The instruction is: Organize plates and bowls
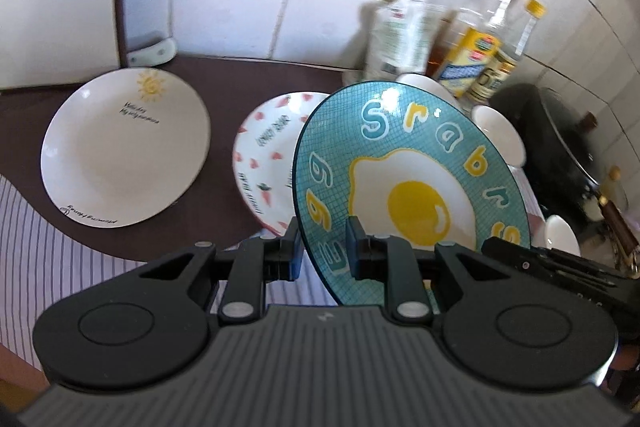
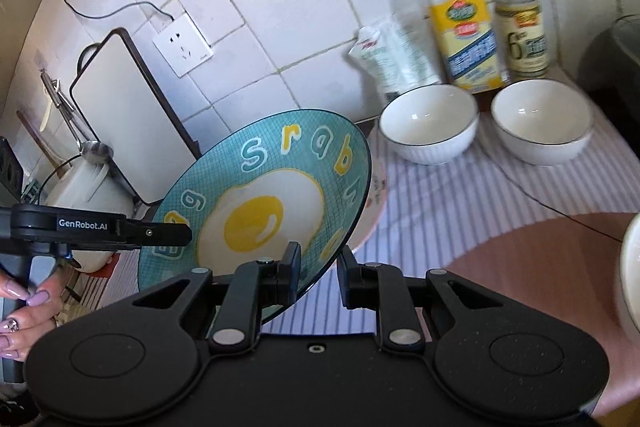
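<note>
Between both pairs of fingers, low in the middle of each wrist view, we carry the blue egg plate (image 1: 408, 187) tilted on edge above the table (image 1: 24, 115). Our left gripper (image 1: 322, 251) has its rim in the gap between its fingers, yet we see clear space on either side of the rim — we cannot tell whether it is actually pinched. Our right gripper (image 2: 318, 271) shows much the same: one finger lies against the plate's face, the other stands off from the back, so its hold is unclear too.

As for progress, we judge the sorting barely begun. At the left of the left wrist view the sun plate (image 1: 124, 147) lies flat by itself, and the heart-pattern plate (image 1: 272, 147) sits beside it, partly hidden behind the blue one — neither is stacked on the other. At the upper right of the right wrist view two white bowls (image 2: 430, 123) stand side by side, not nested, before the bottles (image 2: 464, 23). Plates still need stacking and bowls still need nesting.
</note>
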